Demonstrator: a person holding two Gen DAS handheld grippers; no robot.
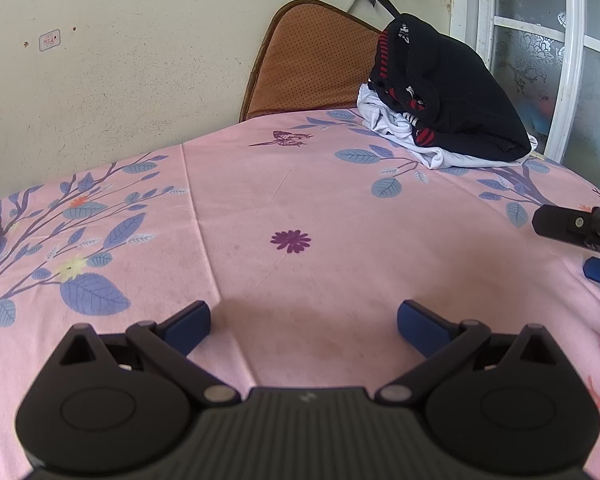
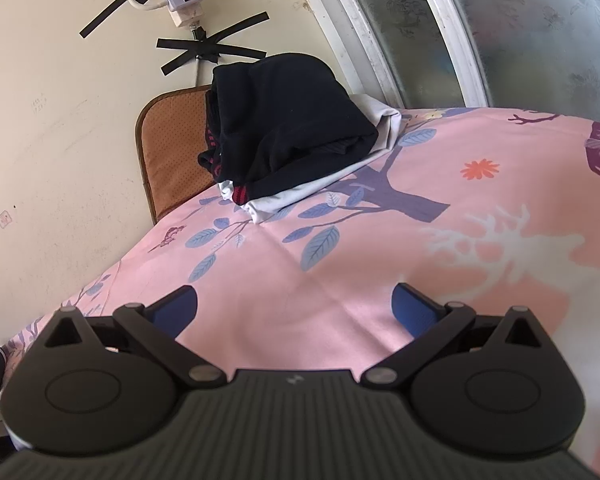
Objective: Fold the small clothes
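Left wrist view: left gripper [image 1: 304,322] spread wide over pink floral sheet [image 1: 300,200], holding nothing. Right gripper [image 2: 294,306] likewise wide, empty. Black garment [image 1: 456,88] lies atop white garment [image 1: 396,128] at the sheet's far edge (beside the window [image 1: 540,52]), well apart from both grippers.

The black left gripper [image 1: 304,326] hangs wide open over a pink leaf-printed sheet [image 1: 284,200]. A black garment [image 1: 460,92] lies on white cloth [image 1: 412,136] at the far edge.
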